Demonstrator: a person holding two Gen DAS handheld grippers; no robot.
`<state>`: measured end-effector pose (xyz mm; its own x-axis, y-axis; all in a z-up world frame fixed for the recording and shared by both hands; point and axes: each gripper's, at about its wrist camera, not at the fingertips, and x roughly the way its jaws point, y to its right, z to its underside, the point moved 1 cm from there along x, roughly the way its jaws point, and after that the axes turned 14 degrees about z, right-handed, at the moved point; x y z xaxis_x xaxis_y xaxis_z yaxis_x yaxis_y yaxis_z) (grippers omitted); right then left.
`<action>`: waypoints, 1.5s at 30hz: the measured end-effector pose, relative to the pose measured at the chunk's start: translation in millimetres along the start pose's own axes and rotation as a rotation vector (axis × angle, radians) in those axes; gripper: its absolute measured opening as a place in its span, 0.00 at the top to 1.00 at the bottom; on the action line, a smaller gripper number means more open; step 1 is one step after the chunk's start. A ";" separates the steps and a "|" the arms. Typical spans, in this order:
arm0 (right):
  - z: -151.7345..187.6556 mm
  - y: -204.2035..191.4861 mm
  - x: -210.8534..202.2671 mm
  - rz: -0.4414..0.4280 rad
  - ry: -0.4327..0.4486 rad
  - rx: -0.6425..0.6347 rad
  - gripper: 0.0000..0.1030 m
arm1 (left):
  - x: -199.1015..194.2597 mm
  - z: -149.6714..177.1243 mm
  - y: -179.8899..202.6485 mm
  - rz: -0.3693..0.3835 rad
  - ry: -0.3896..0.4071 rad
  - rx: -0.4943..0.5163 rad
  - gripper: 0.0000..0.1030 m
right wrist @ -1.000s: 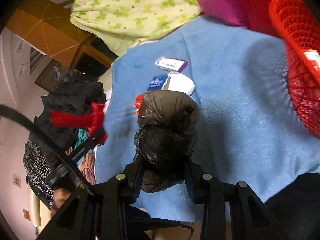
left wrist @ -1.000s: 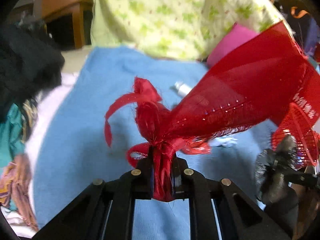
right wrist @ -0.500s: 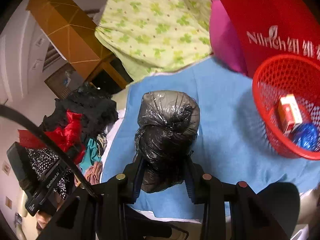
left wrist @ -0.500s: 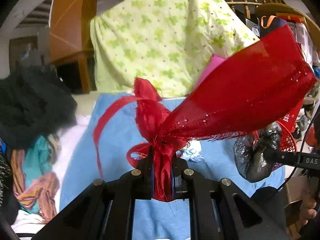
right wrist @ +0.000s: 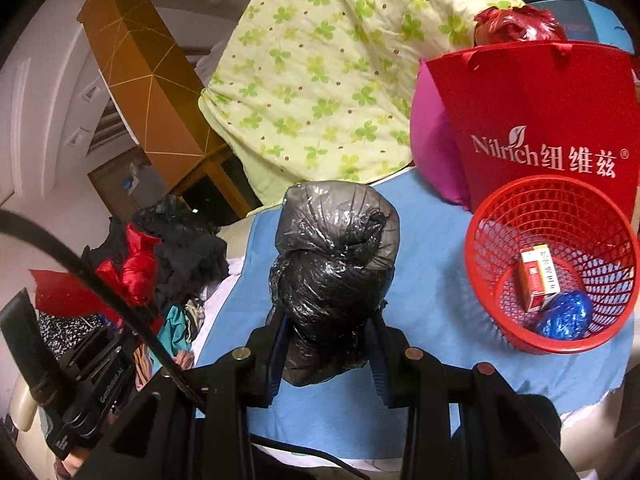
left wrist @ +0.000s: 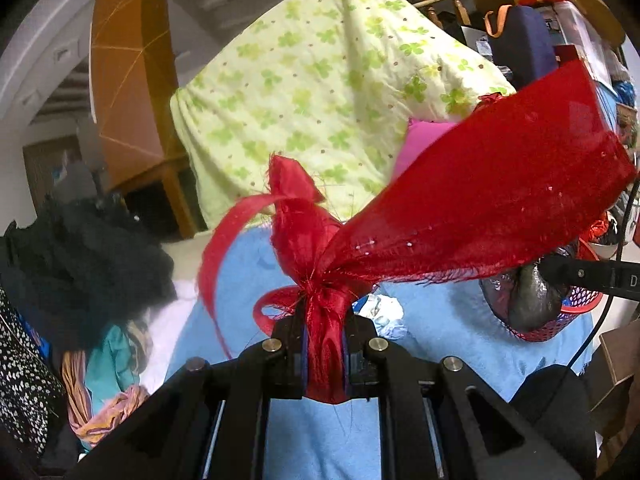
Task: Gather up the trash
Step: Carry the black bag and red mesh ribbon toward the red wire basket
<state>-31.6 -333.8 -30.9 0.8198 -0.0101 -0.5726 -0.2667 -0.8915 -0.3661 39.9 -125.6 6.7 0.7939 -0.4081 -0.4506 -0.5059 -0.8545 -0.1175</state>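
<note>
Both claws were raised above the blue sheet (right wrist: 432,304) and angled downward. The left claw (left wrist: 325,344) was clamped on the knotted stem of a red mesh ribbon bow (left wrist: 460,208). The right claw (right wrist: 328,344) gripped a knotted black plastic bag (right wrist: 336,264). The red mesh basket (right wrist: 500,216) stood on the sheet to the right, containing a small carton (right wrist: 538,280) and a blue foil ball (right wrist: 566,316).

Both views are close-range fisheyes mounted behind gripper fingers, angled down over the light blue cloth (left wrist: 248,280). The right wrist view faces the red mesh plastic basket (right wrist: 504,216). Both share the green clover-print quilt (left wrist: 320,80).
</note>
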 end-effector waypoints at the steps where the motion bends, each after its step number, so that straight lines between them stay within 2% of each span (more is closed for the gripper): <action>1: 0.0 2.2 -1.9 0.001 0.005 0.004 0.63 | 0.9 -0.9 2.7 0.003 0.000 0.004 0.88; 15: -8.0 31.1 -10.6 0.019 0.039 0.053 0.63 | 11.3 -3.1 36.0 0.040 -0.029 0.040 0.87; 45: -10.9 67.2 -19.9 0.037 0.054 0.137 0.63 | 27.5 -2.1 62.7 0.087 -0.080 0.107 0.87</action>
<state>-60.3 -398.4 -36.1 0.8334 -0.0691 -0.5483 -0.3605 -0.8200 -0.4445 30.7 -191.0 -11.2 0.7182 -0.4492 -0.5314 -0.6085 -0.7759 -0.1666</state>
